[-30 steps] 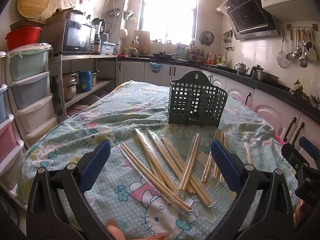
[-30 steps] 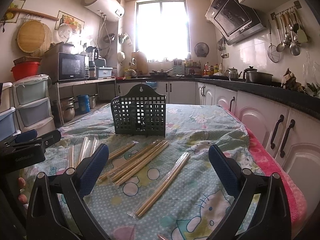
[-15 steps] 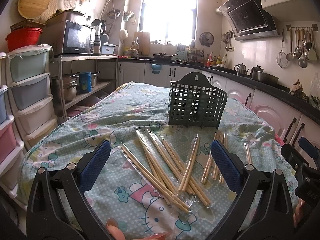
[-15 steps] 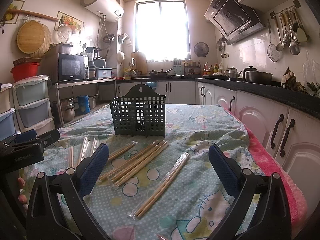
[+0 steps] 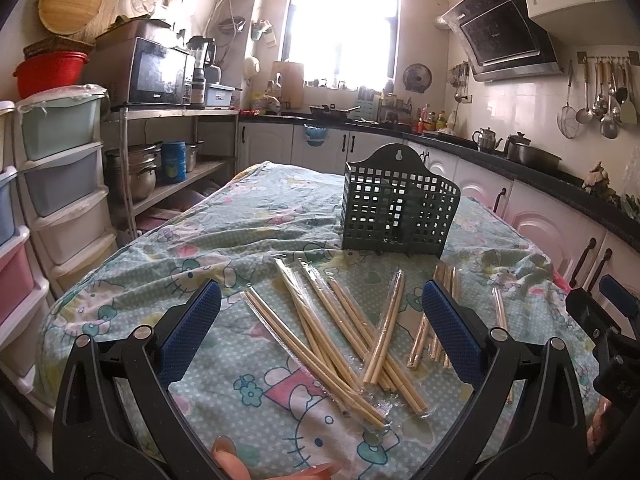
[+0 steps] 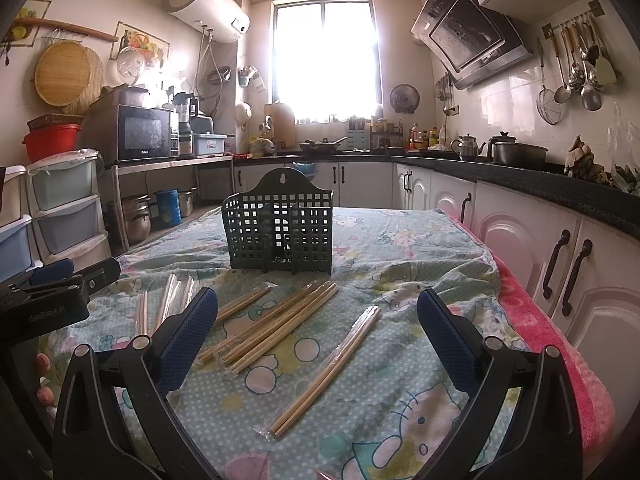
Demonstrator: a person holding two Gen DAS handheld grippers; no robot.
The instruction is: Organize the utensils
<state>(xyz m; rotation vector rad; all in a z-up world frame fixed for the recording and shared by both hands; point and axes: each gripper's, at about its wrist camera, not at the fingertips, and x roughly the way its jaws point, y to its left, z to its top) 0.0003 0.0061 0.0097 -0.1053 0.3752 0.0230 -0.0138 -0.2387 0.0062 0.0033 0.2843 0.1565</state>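
In the left wrist view my left gripper (image 5: 320,328) hangs over the near end of the table (image 5: 192,240), jaws wide apart and empty. One dark green caddy (image 5: 398,208) stands upright on the patterned cloth near the table's middle, a slotted plastic basket with a hanging hole in its raised back. Between it and me lie the chopsticks (image 5: 344,328): pale wooden pairs, each in a clear sleeve. I count about five wrapped pairs fanned and crossing in the main heap, with a smaller cluster (image 5: 430,332) just to its right, partly hidden behind my right finger, so I cannot count that one. The right gripper (image 5: 604,320) shows at the table's right edge.

In the right wrist view my right gripper (image 6: 318,320) also has its jaws spread apart, holding nothing. The one caddy (image 6: 280,228) stands straight ahead. One wrapped pair (image 6: 328,368) lies alone near the middle, a bundle of about three pairs (image 6: 276,328) to its left, one more (image 6: 244,304) beyond, and glary sleeves (image 6: 164,304) toward the left edge by the left gripper (image 6: 60,284).
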